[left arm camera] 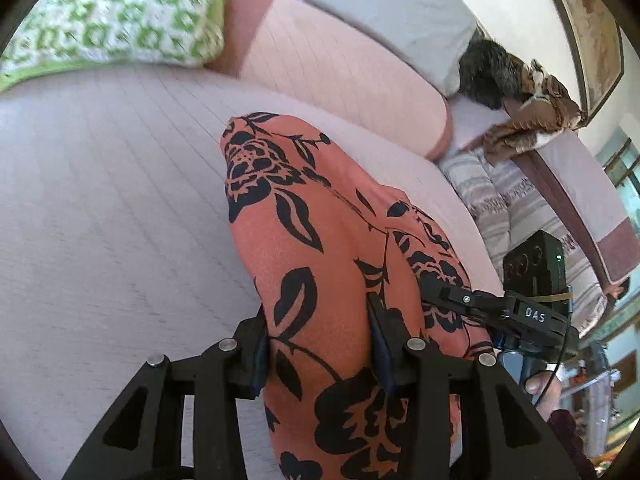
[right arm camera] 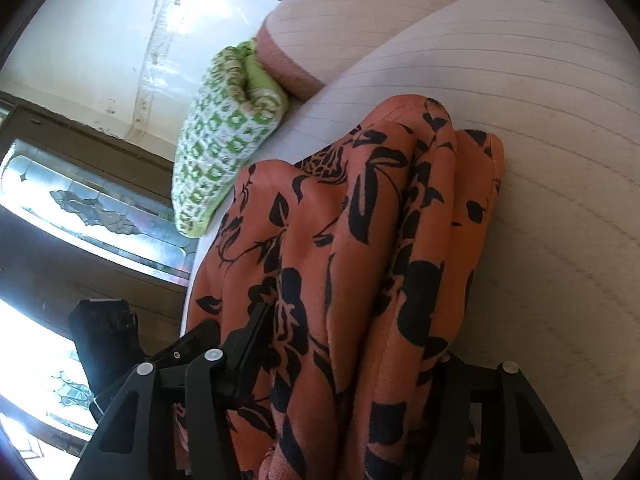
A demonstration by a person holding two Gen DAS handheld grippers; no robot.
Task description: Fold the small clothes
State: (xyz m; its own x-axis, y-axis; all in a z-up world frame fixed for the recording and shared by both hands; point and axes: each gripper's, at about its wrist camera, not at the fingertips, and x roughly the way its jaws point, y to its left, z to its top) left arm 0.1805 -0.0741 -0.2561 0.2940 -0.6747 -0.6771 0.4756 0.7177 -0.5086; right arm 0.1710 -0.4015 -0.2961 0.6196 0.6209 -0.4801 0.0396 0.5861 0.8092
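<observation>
1. Left tongs point(left arm camera: 320, 344) clamped on a bunched band of the orange floral garment point(left arm camera: 320, 240), cloth squeezed between both pads
2. Right tongs point(right arm camera: 344, 360) gripping the same garment, fabric draped over the far jaw
3. Garment strung from both tongs, far end trailing on the pale bed point(left arm camera: 100, 200) near the green patterned pillow point(left arm camera: 120, 12)
4. Judged early: bunched and creased, no neat fold showing; spreading flat and folding left to do

Left tongs point(left arm camera: 320, 344) clamp orange floral garment point(left arm camera: 304, 216) over pale bedsheet point(left arm camera: 100, 200).
</observation>
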